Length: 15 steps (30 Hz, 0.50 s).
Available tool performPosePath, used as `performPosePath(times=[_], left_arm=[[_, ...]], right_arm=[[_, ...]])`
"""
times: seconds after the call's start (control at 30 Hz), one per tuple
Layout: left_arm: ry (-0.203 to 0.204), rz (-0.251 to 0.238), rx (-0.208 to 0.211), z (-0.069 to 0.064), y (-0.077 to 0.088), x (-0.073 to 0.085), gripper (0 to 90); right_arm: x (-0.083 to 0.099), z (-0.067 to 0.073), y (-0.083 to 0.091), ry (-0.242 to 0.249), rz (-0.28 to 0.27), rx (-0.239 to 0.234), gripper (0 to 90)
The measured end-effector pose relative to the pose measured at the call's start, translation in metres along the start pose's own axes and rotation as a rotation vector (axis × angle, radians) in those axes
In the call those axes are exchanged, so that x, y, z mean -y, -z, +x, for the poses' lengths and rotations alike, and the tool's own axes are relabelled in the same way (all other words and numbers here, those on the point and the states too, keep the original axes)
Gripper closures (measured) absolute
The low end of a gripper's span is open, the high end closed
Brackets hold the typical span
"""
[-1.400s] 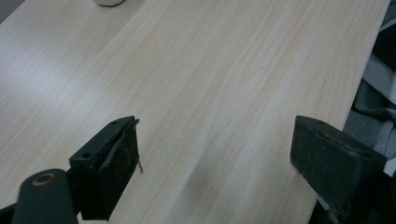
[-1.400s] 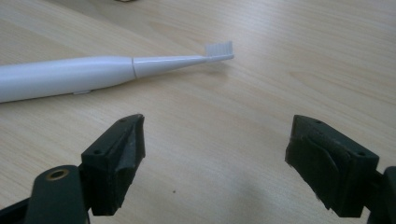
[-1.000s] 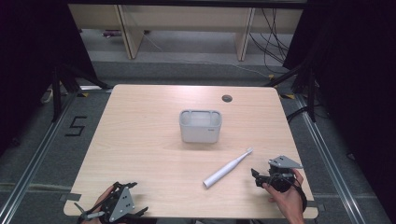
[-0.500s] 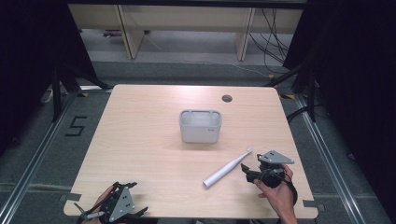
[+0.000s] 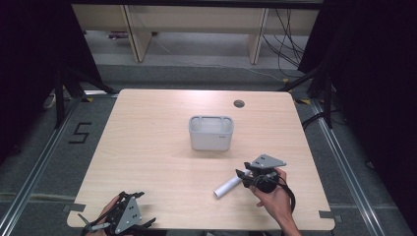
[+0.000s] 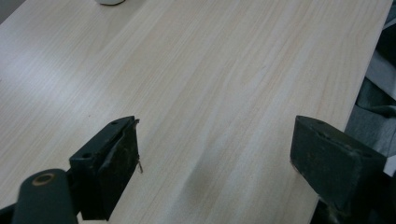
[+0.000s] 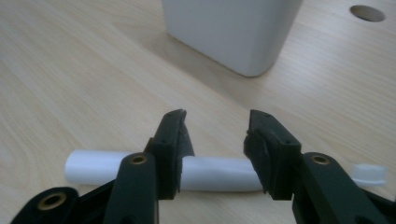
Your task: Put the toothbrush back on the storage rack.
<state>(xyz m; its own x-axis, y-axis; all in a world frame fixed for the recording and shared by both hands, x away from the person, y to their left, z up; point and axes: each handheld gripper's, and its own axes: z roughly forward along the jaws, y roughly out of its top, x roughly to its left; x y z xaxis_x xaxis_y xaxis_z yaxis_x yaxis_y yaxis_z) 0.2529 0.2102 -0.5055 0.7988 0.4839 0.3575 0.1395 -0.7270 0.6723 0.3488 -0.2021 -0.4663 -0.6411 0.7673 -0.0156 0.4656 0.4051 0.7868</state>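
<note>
1. In the high view, the right gripper [image 5: 244, 176] is now at the lower right of the frame, directly over the white toothbrush [image 5: 227, 187]. A second ago it stood further to the right, apart from the toothbrush, so it has travelled to the left to reach it.
2. The jaws of the right gripper have just been closing. In the right gripper view, the gripper [image 7: 217, 154] has its two black jaws standing on both sides of the toothbrush handle [image 7: 212, 173], which lies across the lower middle of the frame. We still see a gap between the jaws and the handle, so the jaws are partly closed around it but do not press on it yet.
3. The toothbrush lies flat on the table [image 5: 147, 147], in the same place as before, below and a little to the right of the grey cup [image 5: 211, 132] at the centre.
4. The left gripper [image 6: 215, 154] hangs over bare wood with its jaws wide apart and nothing between them; in the high view it [image 5: 142, 225] rests at the lower left corner, unmoved.
5. We judge that the approach is finished and the grasp is beginning; the jaws must close more before any lifting.
</note>
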Motion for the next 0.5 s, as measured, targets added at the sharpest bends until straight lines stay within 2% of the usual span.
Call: performPosePath(times=[0.13,0.23,0.27,0.3,0.33,0.37,0.4,0.43,0.5], left_arm=[[0.006,-0.002,0.021,0.001,0.001,0.000,15.0],[-0.006,0.007,0.015,0.001,0.001,-0.001,14.9],[-0.002,-0.003,-0.007,-0.001,0.000,0.000,15.0],[-0.002,-0.003,-0.007,-0.001,0.000,0.000,15.0],[-0.001,0.002,0.017,0.000,0.000,0.000,14.9],[-0.001,0.002,0.017,0.000,0.000,0.000,15.0],[-0.001,-0.004,-0.006,-0.001,0.000,0.000,15.0],[-0.006,0.003,0.011,0.001,0.001,-0.001,15.0],[-0.001,-0.007,0.021,0.000,0.001,-0.001,14.9]], right_arm=[[-0.003,0.009,-0.008,0.008,0.024,-0.033,69.1],[-0.007,0.015,-0.015,0.035,0.021,-0.053,74.7],[-0.009,0.017,-0.018,0.051,0.023,-0.062,75.9],[-0.009,0.018,-0.019,0.059,0.027,-0.069,77.3],[-0.010,0.021,-0.022,0.053,0.032,-0.072,79.2],[-0.011,0.021,-0.025,0.085,0.028,-0.082,80.7],[-0.012,0.024,-0.027,0.086,0.036,-0.088,82.5],[-0.012,0.026,-0.030,0.089,0.047,-0.107,83.9],[-0.013,0.028,-0.032,0.088,0.052,-0.107,85.4]])
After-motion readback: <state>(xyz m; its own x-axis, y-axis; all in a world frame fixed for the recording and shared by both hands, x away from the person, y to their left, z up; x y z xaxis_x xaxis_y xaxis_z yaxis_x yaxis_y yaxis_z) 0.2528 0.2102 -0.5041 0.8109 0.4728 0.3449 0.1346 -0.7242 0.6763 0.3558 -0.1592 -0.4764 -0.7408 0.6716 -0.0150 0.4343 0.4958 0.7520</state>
